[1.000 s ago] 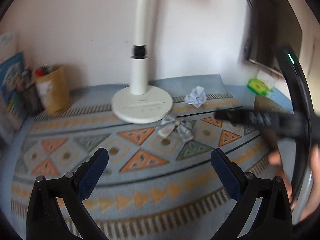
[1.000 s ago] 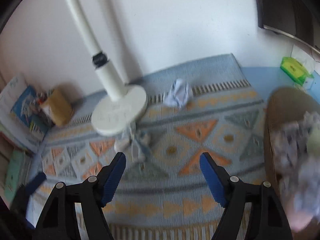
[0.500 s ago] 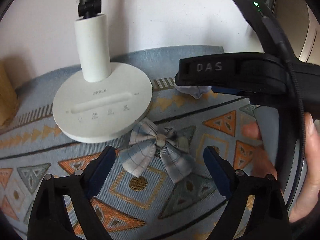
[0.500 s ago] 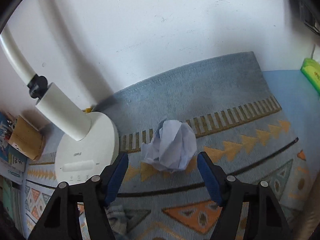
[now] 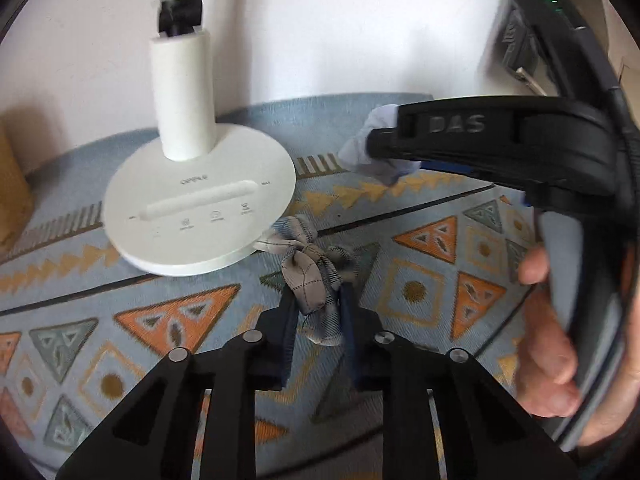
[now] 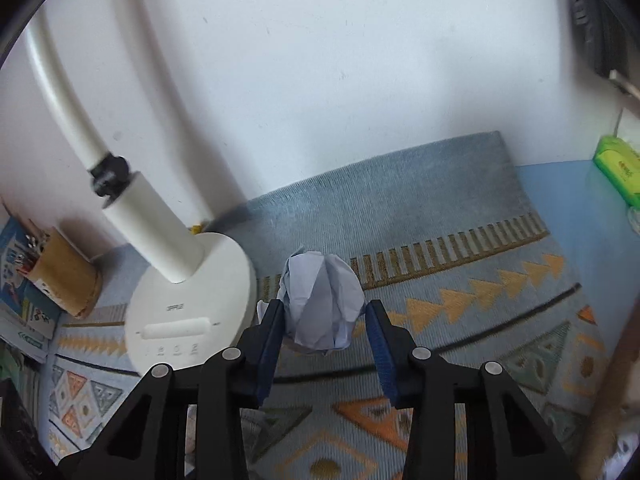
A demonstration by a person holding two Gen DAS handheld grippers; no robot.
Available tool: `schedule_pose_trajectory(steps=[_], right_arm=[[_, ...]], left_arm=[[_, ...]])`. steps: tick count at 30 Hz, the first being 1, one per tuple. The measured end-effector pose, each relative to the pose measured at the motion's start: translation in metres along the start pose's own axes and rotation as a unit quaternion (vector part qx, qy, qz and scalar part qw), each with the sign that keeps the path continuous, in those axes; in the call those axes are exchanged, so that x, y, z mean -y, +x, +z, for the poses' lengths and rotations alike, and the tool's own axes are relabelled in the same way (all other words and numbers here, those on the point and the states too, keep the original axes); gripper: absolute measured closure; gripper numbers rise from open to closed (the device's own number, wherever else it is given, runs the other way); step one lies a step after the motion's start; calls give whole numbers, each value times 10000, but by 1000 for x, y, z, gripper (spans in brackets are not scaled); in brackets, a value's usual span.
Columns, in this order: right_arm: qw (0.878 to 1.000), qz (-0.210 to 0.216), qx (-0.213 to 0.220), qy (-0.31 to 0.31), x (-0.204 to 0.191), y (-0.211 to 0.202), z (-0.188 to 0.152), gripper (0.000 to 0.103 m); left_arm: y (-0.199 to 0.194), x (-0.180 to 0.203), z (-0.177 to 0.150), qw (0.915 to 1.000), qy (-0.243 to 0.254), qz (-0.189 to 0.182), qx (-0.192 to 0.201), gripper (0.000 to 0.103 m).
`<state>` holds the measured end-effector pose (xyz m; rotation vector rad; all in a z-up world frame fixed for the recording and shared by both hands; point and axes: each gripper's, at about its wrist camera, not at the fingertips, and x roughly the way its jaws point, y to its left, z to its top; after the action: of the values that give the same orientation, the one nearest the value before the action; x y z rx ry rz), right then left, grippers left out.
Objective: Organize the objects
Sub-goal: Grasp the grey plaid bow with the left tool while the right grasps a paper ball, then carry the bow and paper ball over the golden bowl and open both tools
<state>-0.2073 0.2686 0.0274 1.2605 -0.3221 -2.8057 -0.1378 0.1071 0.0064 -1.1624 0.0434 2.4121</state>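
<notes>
My left gripper [image 5: 316, 300] is shut on a grey plaid fabric bow [image 5: 312, 276], which is bunched between the fingers just off the patterned mat [image 5: 420, 292], beside the lamp base. My right gripper [image 6: 324, 320] is shut on a crumpled white paper ball [image 6: 320, 304] near the mat's far striped border. The right gripper's black body [image 5: 500, 152] and the hand holding it cross the right side of the left wrist view, with the paper ball [image 5: 368, 152] at its tip.
A white desk lamp [image 5: 196, 204] with a round base stands on the mat [image 6: 460, 288], close left of both grippers; it also shows in the right wrist view [image 6: 184, 312]. A brown paper pen holder [image 6: 64, 280] and books sit far left. A green tissue pack [image 6: 620, 168] lies at the right.
Both grippers have closed: the left onto the fabric bow, crumpling it, and the right onto the paper ball. Both had moved forward toward the lamp before that.
</notes>
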Motion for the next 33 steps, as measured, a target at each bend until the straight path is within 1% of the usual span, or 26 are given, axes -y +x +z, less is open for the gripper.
schedule_pose_trajectory(steps=[2,4,6,7,8,11,13,14,16,18,20,21,22,24,27,28,29,30,31,32,33], right_arm=[[9999,25,126,-18,-7,-24,-7,62],[9997,136,220,17,-11,-49,-9,62],[9993,215,301,72,-14,-79,-19,62],[9988,261,403,99,-12,-100,-25,62],[9982,278,525,112,-9,-119,-31,62],[9932,3,1160,-61,4,-190,-46,62],[9872,-406,1531,-187,18,-224,-55,62],[9833,-670,1679,-188,29,-242,-59,61],[9802,-849,1790,-32,52,-268,-64,61],[9771,-983,1877,214,83,-290,-69,61],[9723,-1230,1944,416,114,-301,-74,61],[9709,-1355,1897,556,131,-303,-76,61],[9709,-1391,1813,714,148,-304,-77,61],[9724,-1321,1609,1058,180,-303,-81,61],[9721,-1440,1333,1285,207,-292,-84,59],[9721,-1491,1259,1304,216,-288,-85,57],[9730,-1505,1173,1300,224,-281,-86,56],[9756,-1455,1056,1262,229,-273,-86,52],[9782,-1392,928,1233,231,-265,-84,48],[9792,-1383,794,1253,234,-257,-84,48],[9790,-1417,727,1271,234,-251,-86,48]], left_arm=[[-23,0,-4,9997,-54,-128,199,87],[-50,8,-6,9989,-60,-200,419,87],[-82,20,-8,9975,68,-207,675,87],[-98,29,-9,9963,150,-276,803,87],[-111,37,-2,9947,265,-365,924,87],[-140,79,-4,9887,631,-615,1212,87],[-150,109,-5,9849,817,-775,1315,87],[-152,125,-4,9828,898,-880,1355,87],[-156,150,-6,9792,1032,-1072,1383,87],[-146,177,-3,9767,1153,-1195,1362,87],[-138,198,-3,9747,1184,-1386,1297,87],[-131,208,-2,9742,1176,-1476,1235,87],[-124,216,-1,9738,1172,-1552,1178,87],[-113,233,-2,9726,1206,-1652,1104,86],[-104,257,-5,9721,1312,-1621,1079,83],[-101,263,-6,9723,1356,-1581,1057,81],[-97,268,-6,9732,1426,-1492,1014,68],[-96,272,-6,9736,1466,-1454,975,56],[-94,273,-6,9744,1479,-1407,937,48],[-94,270,-5,9761,1438,-1330,940,29],[-96,267,-6,9777,1340,-1265,1011,24]])
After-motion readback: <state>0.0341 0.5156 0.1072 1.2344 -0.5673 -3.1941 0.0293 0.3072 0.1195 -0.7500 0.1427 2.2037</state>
